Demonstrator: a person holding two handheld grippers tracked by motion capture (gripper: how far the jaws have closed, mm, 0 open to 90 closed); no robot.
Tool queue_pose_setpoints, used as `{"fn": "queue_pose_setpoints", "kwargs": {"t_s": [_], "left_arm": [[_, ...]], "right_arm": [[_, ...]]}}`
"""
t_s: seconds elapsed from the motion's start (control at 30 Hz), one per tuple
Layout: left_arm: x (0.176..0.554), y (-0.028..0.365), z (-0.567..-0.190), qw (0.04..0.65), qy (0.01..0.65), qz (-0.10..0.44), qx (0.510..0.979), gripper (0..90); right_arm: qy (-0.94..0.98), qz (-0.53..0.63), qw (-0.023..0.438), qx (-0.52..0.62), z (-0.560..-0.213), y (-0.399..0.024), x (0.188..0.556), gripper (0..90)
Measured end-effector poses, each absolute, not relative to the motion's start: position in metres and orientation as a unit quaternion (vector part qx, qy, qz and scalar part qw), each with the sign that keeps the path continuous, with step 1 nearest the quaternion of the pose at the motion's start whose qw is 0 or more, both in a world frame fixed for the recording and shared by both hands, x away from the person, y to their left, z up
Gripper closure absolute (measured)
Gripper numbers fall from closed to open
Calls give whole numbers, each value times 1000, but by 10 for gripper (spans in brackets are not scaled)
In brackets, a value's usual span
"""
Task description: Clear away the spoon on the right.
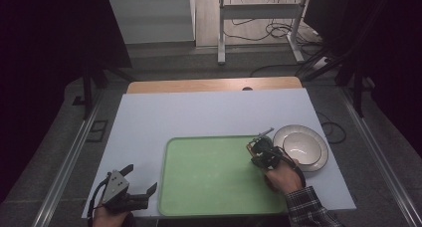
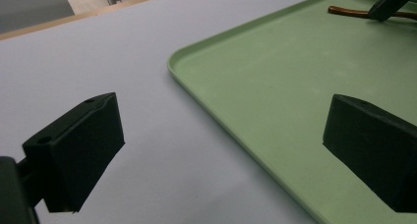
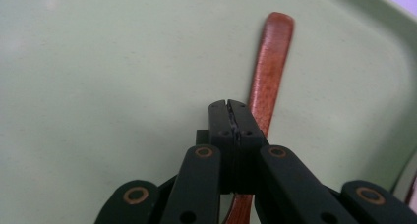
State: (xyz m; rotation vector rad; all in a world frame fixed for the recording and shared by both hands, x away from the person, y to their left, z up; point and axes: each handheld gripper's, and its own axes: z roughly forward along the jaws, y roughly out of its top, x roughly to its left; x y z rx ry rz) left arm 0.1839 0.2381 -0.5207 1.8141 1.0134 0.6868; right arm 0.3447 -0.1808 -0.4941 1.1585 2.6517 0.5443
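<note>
Black jaws of the right gripper (image 3: 229, 108) are filling the bottom centre of the right gripper view, pressed together. A copper-brown handle (image 3: 272, 67) is running from under them up toward the upper right of that frame, lying flat on the green tray (image 3: 98, 62); whether the jaws are pinching it or only sitting over it cannot be told.

From the high view, the right gripper (image 1: 263, 155) is sitting at the right edge of the green tray (image 1: 214, 177), in the lower right of the frame, with a person's hand (image 1: 282, 176) and checked sleeve (image 1: 308, 209) behind it. A white bowl (image 1: 301, 146) is sitting just beside it on the tabletop (image 1: 199, 112), to the right of the tray.

The left gripper (image 1: 130, 187) is resting at the lower left of the high view, beside the tray's left edge. Its own view is showing the jaws spread wide with nothing between them, one over the tabletop (image 2: 98, 62) and one over the tray (image 2: 275, 76), and the brown handle (image 2: 349, 11) far off at the upper right.

No writing or labels are showing legibly.
</note>
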Motion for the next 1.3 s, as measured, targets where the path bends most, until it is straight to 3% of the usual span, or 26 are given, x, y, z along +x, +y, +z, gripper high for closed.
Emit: {"fn": "queue_pose_setpoints", "kwargs": {"t_s": [0.83, 1.3], "left_arm": [[184, 238, -521, 459, 411, 280, 737, 17], [184, 238, -521, 459, 411, 280, 736, 17]], "right_arm": [[878, 188, 111, 426, -494, -199, 353, 894], [879, 204, 115, 414, -490, -197, 350, 824]]}}
